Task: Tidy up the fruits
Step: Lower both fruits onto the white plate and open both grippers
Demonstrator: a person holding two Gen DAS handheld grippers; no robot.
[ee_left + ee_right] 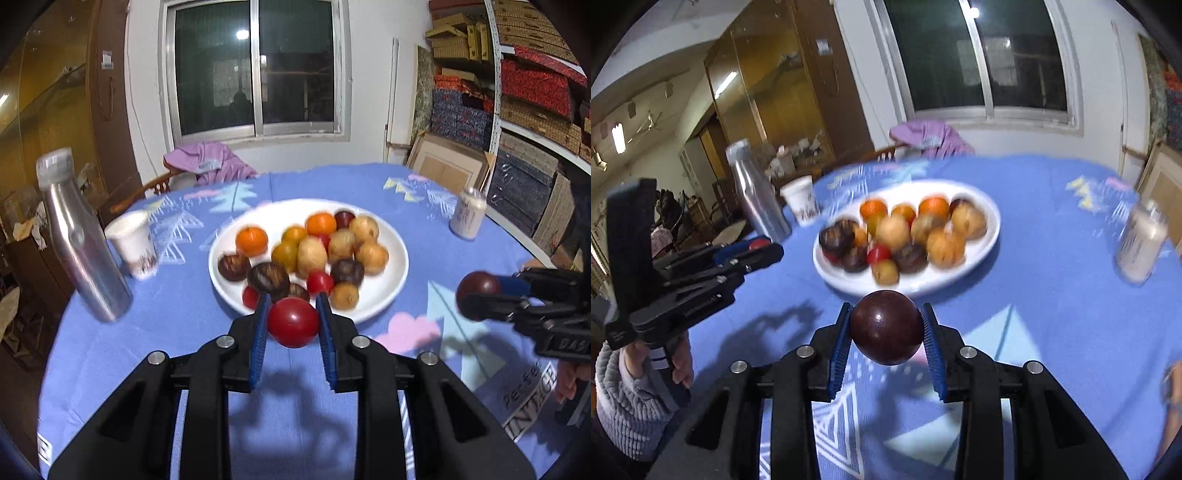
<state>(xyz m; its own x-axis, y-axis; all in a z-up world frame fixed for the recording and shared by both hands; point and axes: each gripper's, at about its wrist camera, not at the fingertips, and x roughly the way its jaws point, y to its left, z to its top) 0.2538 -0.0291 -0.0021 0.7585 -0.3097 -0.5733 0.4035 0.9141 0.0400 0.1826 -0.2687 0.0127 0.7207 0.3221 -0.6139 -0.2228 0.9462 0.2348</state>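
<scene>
Two fruits are up off the table at once, one in each tong, both nearer than the plate. Nearest in the left wrist view, the left gripper [293, 322] has its blue ribbed pads clamped on a glossy round red fruit [293, 322], seized across its widest part, probably so the smooth skin cannot slip out. To the right at much the same depth, the right gripper [886, 328] is drawn narrow on a dark maroon round fruit [886, 326], also pinched at its middle, with the fruit jutting past the fingertips so it can be set down without the pads touching anything else. Both loads hang over the blue patterned tablecloth [369, 184]; by my reading they have been picked from the heap to be sorted by kind.

Just beyond, the white round plate [400, 258] still carries the mixed pile: orange citrus at the far left, tan pear-like fruit at the right, dark brown ones and small red ones along the near rim. Left of the plate stand a tall brushed-metal bottle [83, 243] and a white paper cup [133, 242]; far right stands a pale jar [468, 214]. All three stand apart from the plate, leaving bare cloth near it for laying fruit out.
</scene>
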